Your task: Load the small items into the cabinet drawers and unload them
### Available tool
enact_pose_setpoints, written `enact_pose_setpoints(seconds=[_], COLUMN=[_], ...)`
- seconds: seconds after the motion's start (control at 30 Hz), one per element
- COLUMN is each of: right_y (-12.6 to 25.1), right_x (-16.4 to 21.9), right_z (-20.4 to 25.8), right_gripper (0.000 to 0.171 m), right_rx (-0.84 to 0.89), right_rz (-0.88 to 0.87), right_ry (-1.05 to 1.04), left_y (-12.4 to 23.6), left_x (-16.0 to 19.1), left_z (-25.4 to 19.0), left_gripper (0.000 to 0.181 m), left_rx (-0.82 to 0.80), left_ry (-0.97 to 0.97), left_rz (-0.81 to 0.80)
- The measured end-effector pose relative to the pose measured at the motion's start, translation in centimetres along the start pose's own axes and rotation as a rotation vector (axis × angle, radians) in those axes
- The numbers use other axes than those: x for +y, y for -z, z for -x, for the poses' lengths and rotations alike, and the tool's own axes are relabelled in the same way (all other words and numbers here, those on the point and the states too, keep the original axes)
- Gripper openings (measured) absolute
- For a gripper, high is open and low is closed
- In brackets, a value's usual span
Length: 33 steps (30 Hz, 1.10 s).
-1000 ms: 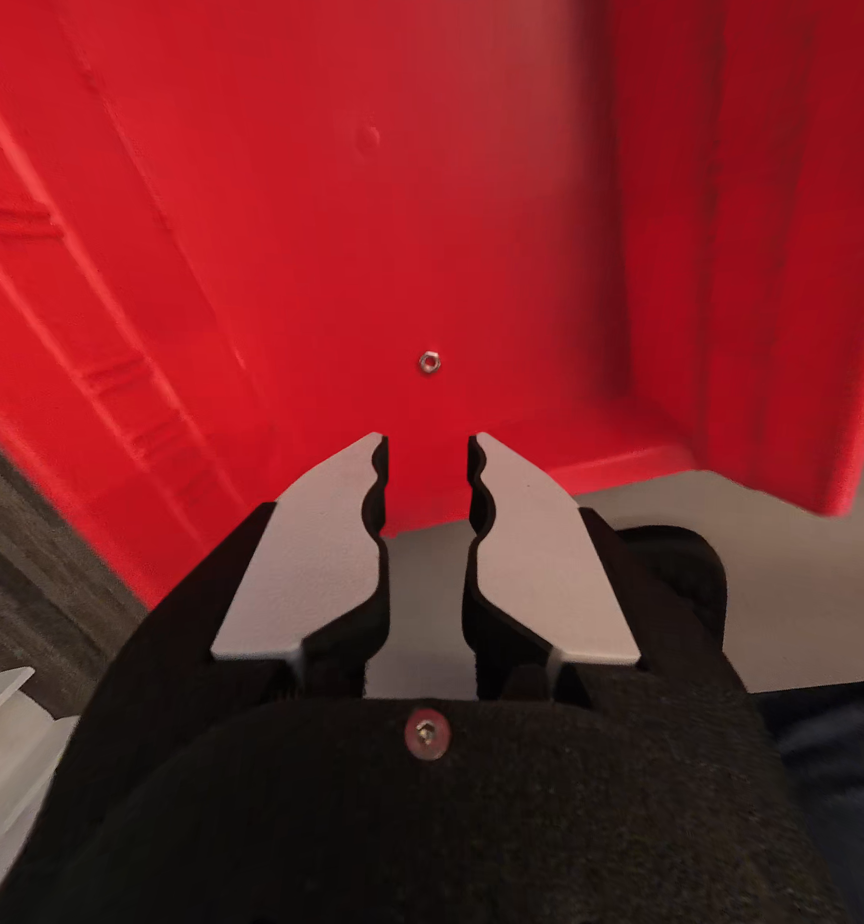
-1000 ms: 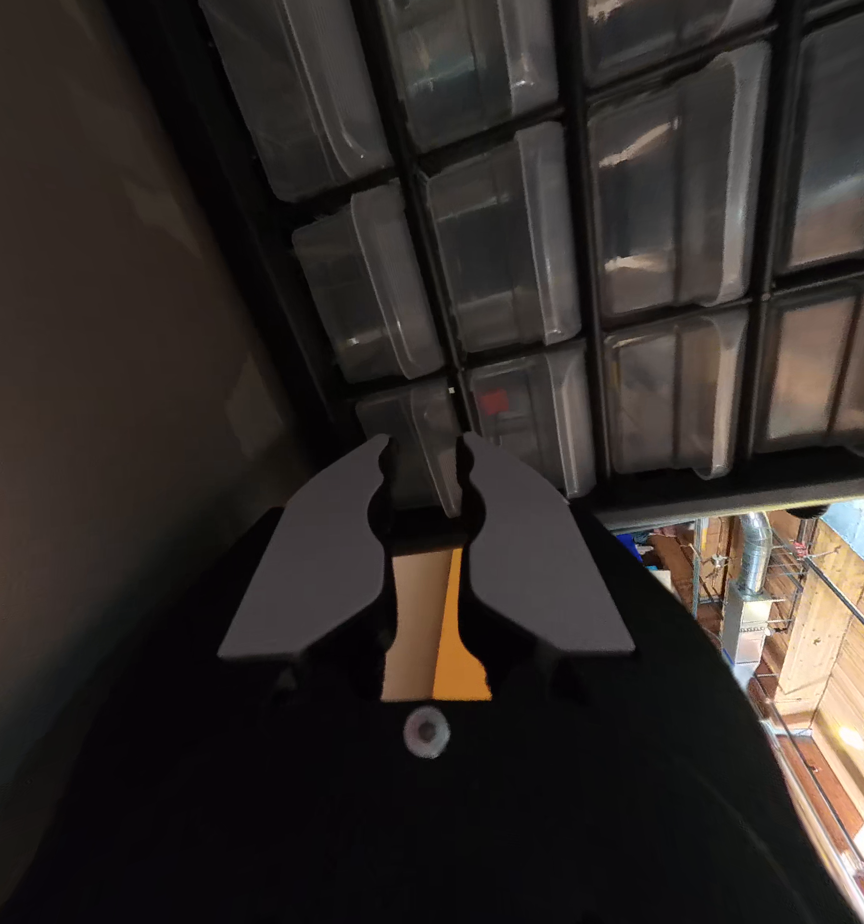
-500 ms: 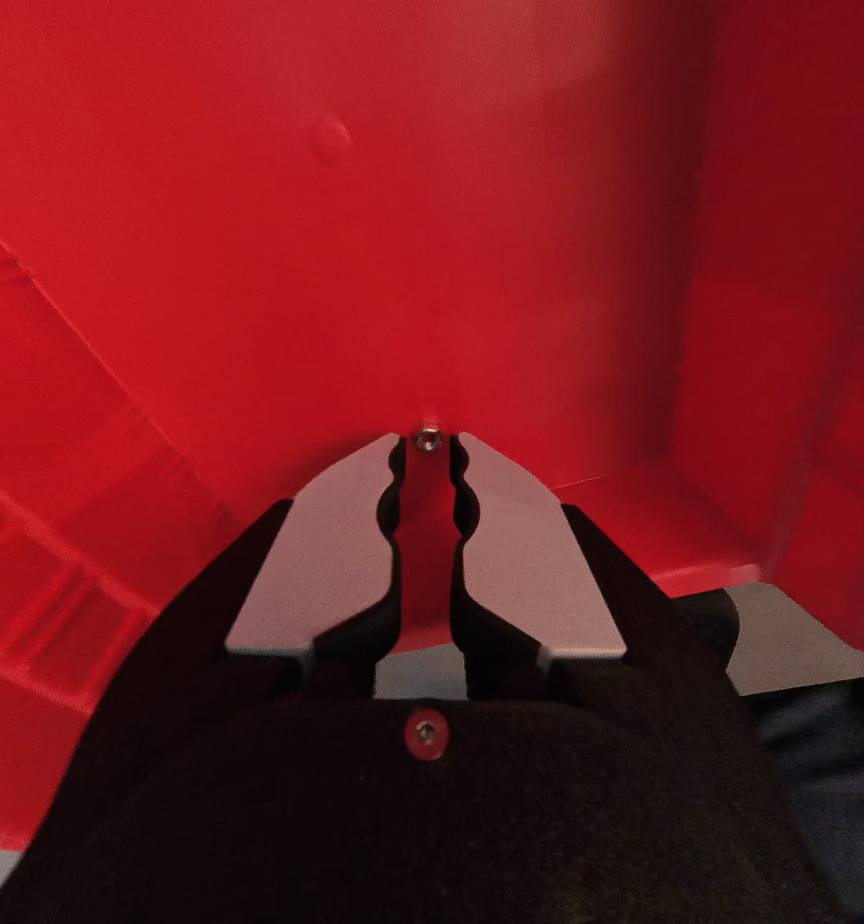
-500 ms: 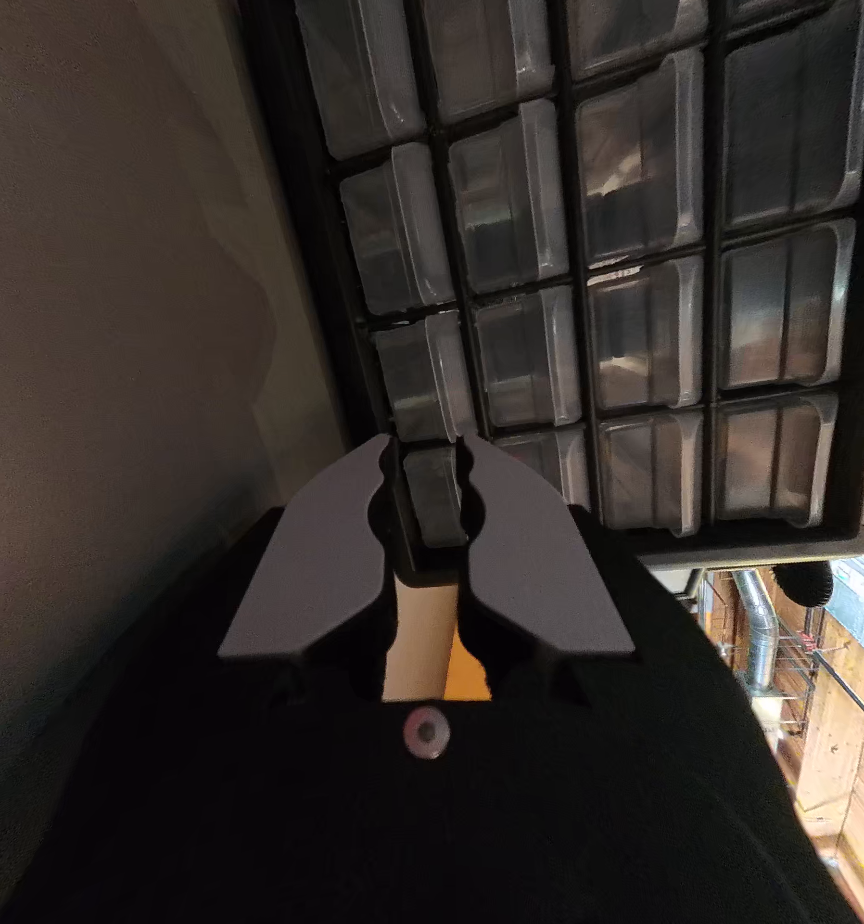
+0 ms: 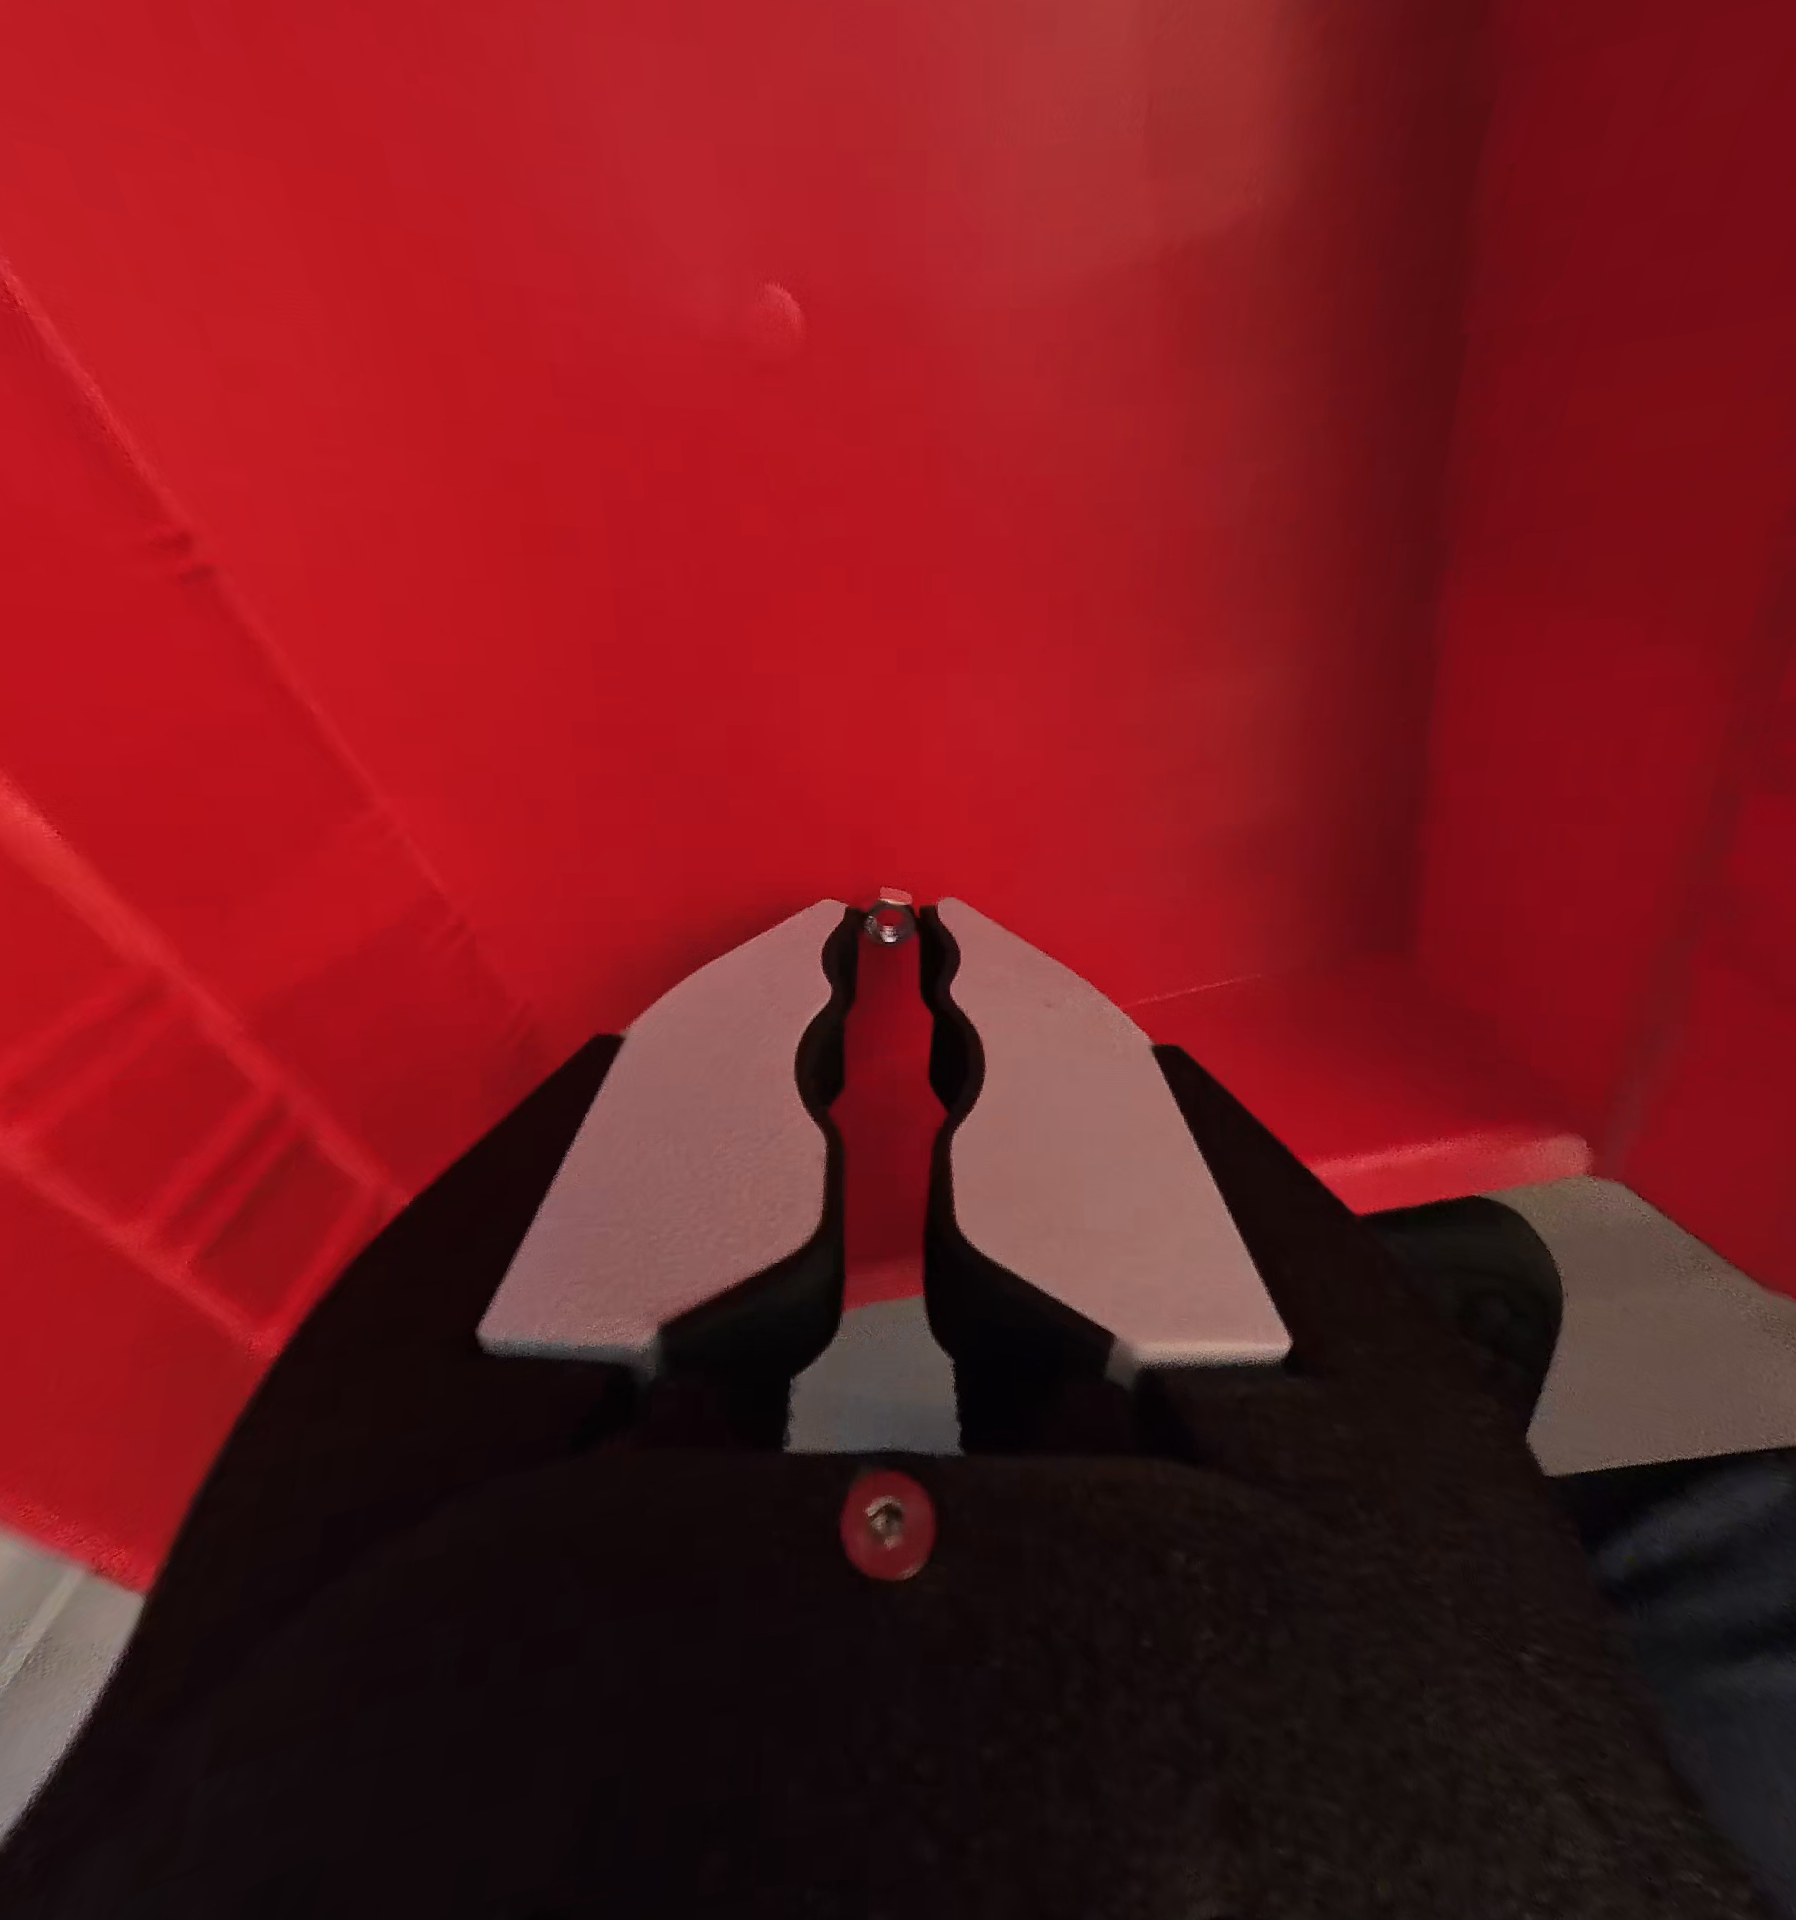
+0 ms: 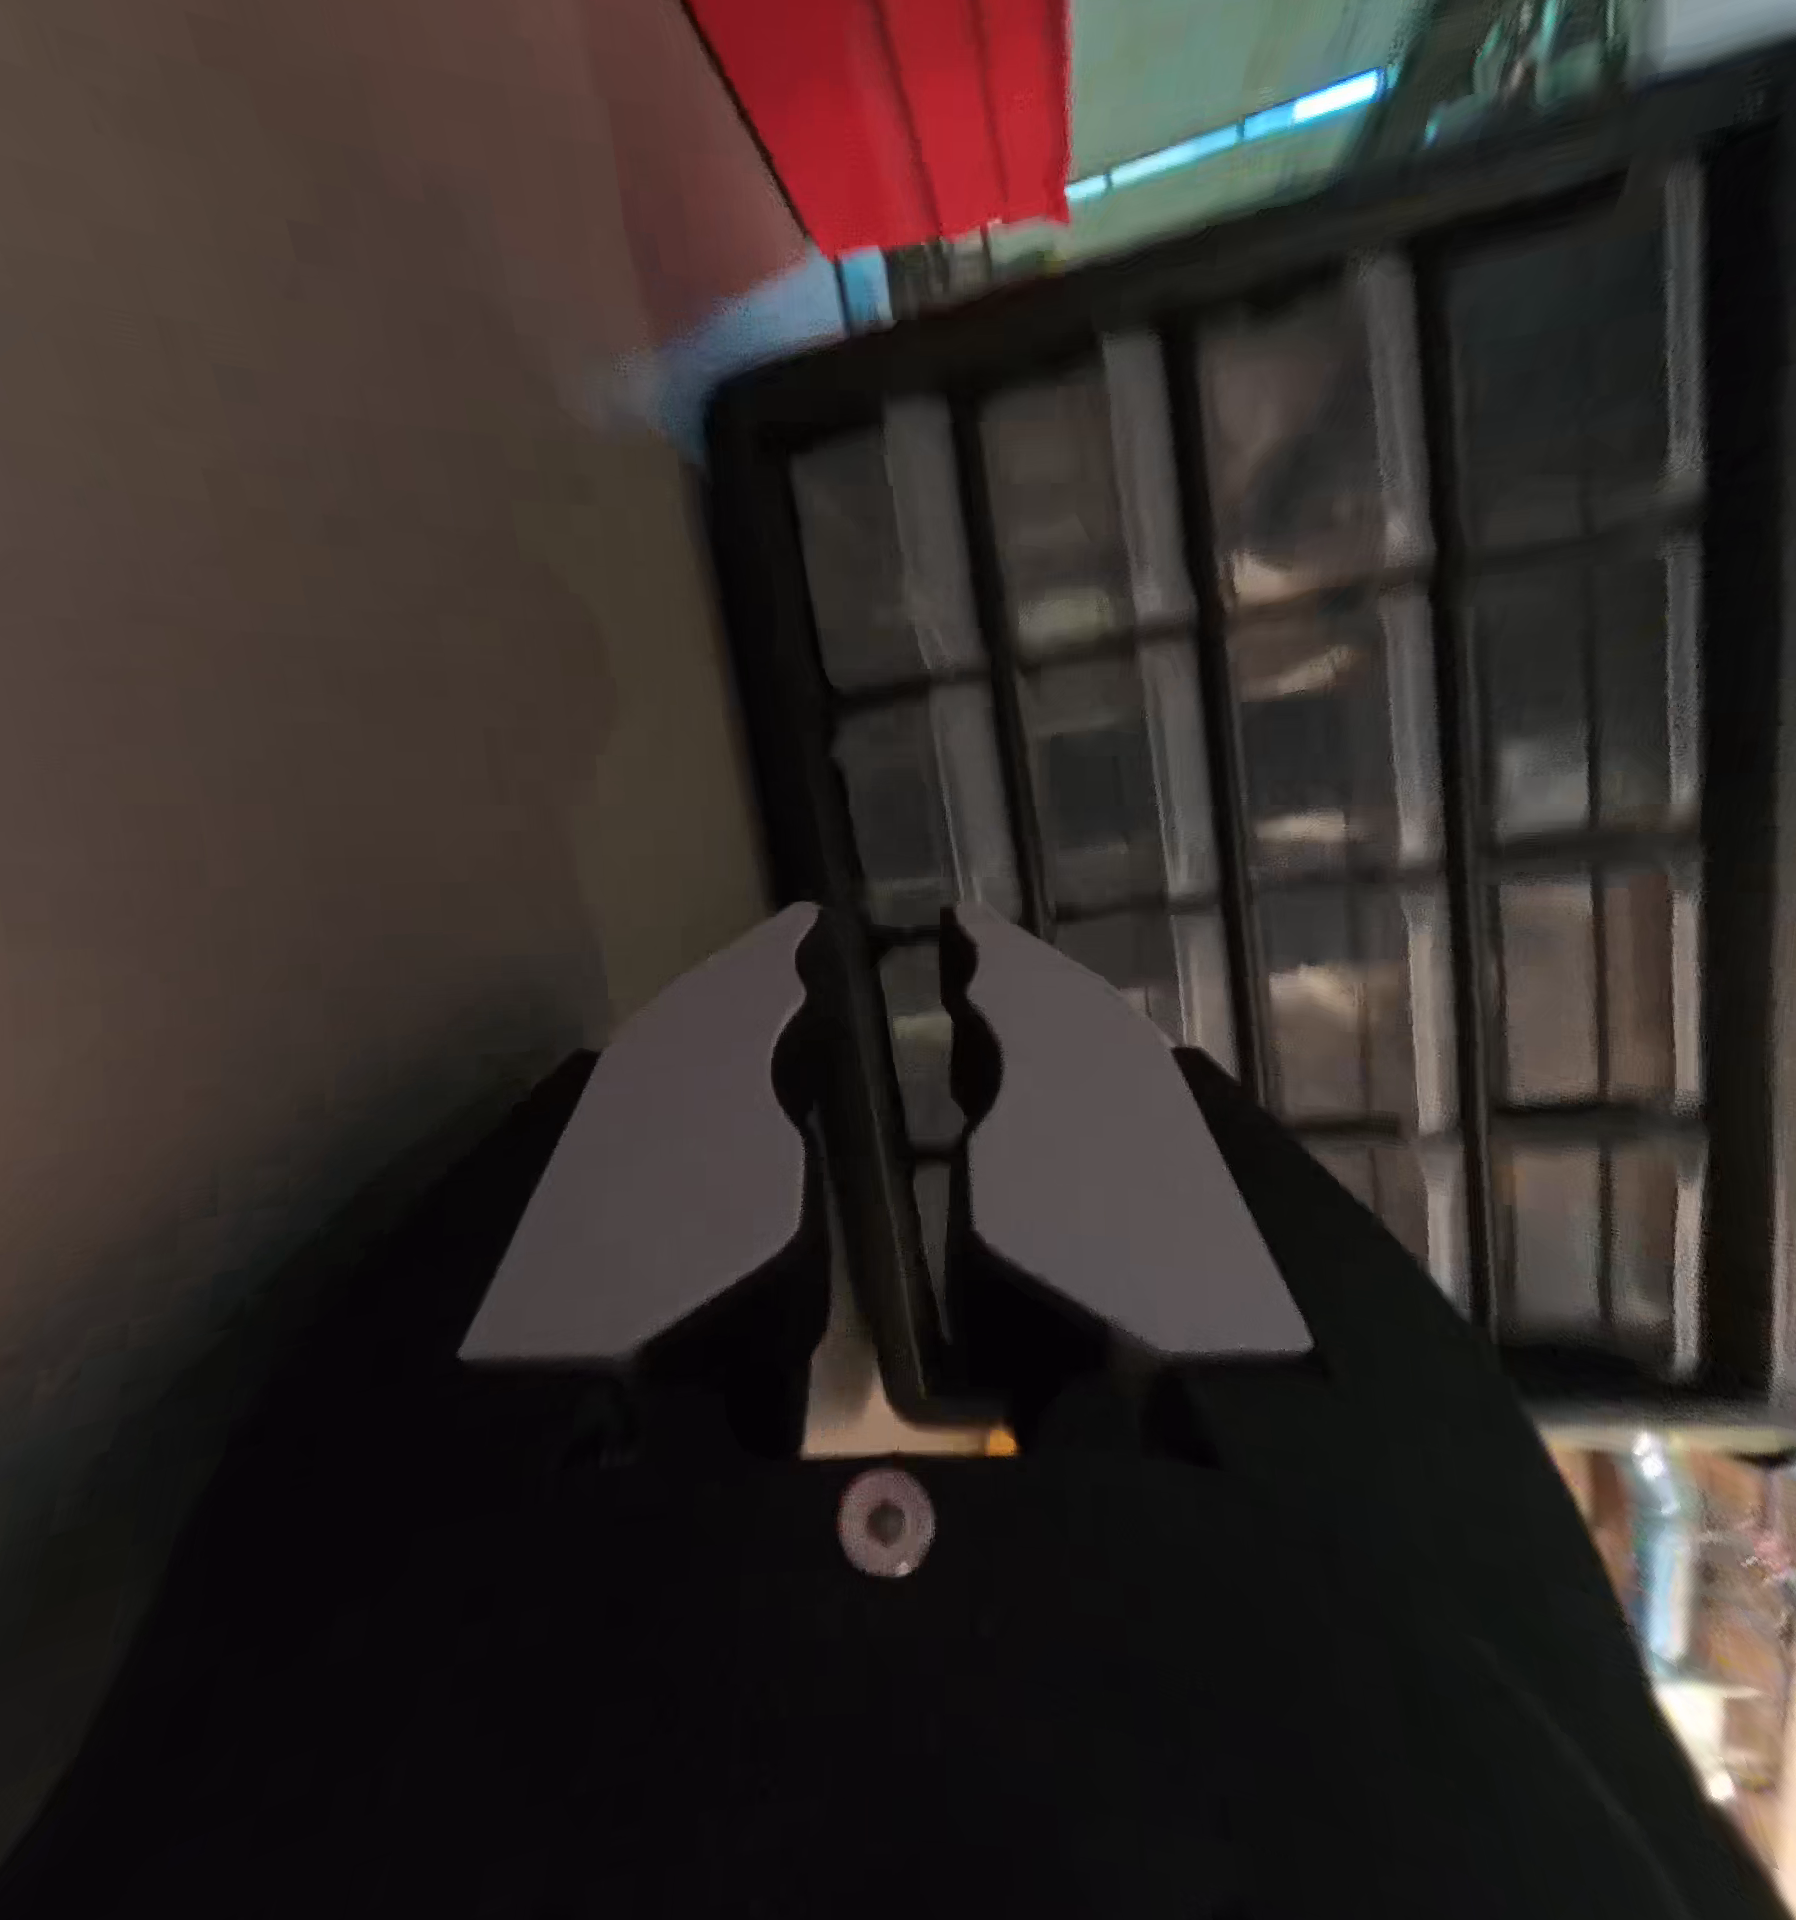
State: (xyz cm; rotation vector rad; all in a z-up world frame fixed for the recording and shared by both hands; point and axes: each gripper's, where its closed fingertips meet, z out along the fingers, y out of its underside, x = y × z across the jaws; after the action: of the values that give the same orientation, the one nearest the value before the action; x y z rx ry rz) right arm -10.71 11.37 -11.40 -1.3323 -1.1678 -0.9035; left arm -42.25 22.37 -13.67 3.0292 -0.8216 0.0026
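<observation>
In the left wrist view, my left gripper [image 5: 888, 918] reaches into a red plastic bin [image 5: 873, 468]. Its fingertips are closed on a small silver hex nut [image 5: 888, 927] that sits at the bin's floor, and both pads touch it. In the right wrist view, my right gripper [image 6: 881, 920] is open and holds nothing. It points at the lower left corner of a black cabinet [image 6: 748, 644] with several rows of clear plastic drawers [image 6: 1309, 790], and stands a little back from it. All drawers I can see are pushed in. This view is blurred by motion.
The red bin also shows in the right wrist view [image 6: 904, 114], beyond the cabinet. A pale grey table top [image 5: 1652, 1351] lies beside the bin. A beige surface [image 6: 302, 623] fills the left of the right wrist view.
My left gripper moved forward to the nut and its fingers closed on it. My right gripper drew back from the cabinet, so more of the cabinet shows, and its fingers narrowed slightly.
</observation>
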Motion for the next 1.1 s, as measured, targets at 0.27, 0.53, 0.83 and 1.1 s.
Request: enact_pose_setpoints(seconds=[0.27, 0.53, 0.83, 1.1], right_y=[-5.1, -7.7, -4.9, -0.4], right_x=[-4.9, -4.6, -5.7, -7.6], right_z=[-0.5, -1.0, -0.7, 0.2], right_gripper=[0.027, 0.017, 0.012, 0.012], right_rx=[0.091, 0.129, 0.122, 0.107], right_rz=[-0.006, 0.032, -0.021, -0.073], right_ry=[0.070, 0.131, 0.149, 0.154], left_y=[5.4, 8.6, 10.5, 8.2], left_x=[0.3, -0.2, -1.0, -1.3], left_z=[-0.9, -3.7, -12.1, -21.8], left_gripper=[0.011, 0.011, 0.011, 0.011], left_rx=[-0.017, -0.034, 0.077, 0.125], left_ry=[-0.018, -0.118, -0.406, -0.716], left_rz=[-0.182, -0.288, -0.367, -0.304])
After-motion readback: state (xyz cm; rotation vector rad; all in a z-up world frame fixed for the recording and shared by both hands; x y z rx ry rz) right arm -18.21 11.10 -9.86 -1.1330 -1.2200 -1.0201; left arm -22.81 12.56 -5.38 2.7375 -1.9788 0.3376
